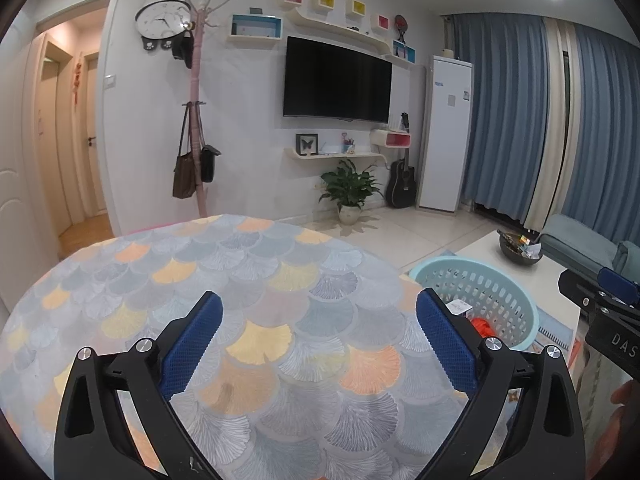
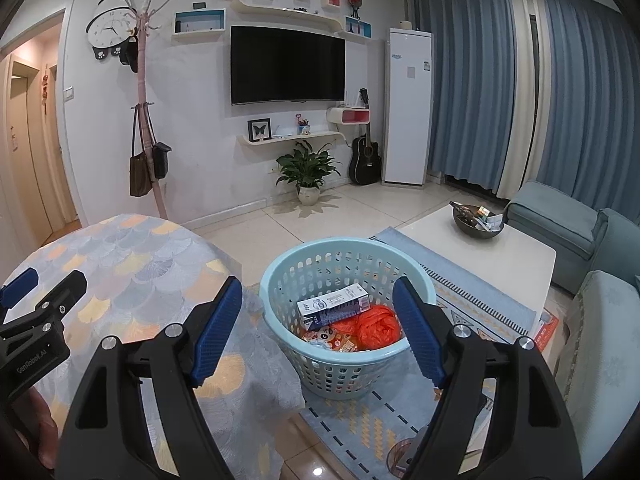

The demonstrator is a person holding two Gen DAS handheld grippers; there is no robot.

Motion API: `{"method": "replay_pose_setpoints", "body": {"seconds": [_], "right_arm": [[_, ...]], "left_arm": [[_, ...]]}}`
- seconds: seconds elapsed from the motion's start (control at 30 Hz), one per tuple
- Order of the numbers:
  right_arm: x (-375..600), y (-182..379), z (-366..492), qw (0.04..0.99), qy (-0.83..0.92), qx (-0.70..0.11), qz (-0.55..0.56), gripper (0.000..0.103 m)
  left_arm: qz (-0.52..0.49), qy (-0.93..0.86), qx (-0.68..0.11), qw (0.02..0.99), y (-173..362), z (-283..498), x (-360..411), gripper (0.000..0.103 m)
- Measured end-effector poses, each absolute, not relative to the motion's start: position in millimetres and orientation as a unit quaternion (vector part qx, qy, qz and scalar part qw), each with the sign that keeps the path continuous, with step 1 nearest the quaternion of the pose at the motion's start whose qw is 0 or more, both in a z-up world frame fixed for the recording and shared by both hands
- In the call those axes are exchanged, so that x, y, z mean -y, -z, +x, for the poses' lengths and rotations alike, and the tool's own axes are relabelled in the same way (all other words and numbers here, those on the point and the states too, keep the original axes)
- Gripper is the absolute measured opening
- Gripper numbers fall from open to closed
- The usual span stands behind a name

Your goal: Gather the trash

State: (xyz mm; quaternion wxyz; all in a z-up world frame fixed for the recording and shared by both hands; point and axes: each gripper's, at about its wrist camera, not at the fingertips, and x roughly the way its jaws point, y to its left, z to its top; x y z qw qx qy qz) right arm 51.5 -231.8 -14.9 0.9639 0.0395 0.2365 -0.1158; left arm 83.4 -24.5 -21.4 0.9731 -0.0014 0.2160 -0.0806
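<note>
the round pale-blue perforated plastic basket (image 2: pixel 340 360) stands upright on the floor rug, just beside my cloth-covered table's edge. inside it, a white-and-blue cardboard carton (image 2: pixel 332 305) lies tilted on its side atop the pile, touching a crumpled orange plastic bag (image 2: pixel 376 327) to its right. a colourful snack wrapper (image 2: pixel 332 338) sits under the carton, near the front wall.

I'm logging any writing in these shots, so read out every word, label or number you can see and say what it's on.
"DAS", cut off at the frame edge: on the right gripper body, left wrist view.
"GenRobot.AI", faint: on the left gripper body, right wrist view.
Too small or blurred to read: print on the white carton in the blue basket, the snack wrapper, the air conditioner labels, the clock numerals.
</note>
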Motion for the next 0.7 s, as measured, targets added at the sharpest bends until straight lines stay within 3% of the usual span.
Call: {"method": "replay_pose_setpoints", "body": {"seconds": [0.7], "right_arm": [[236.4,17.5,54.6,0.964,0.107,-0.241,0.044,0.074]], "left_arm": [[-0.008,0.080,-0.219,0.972,19.5,82.0,27.4,0.095]]}}
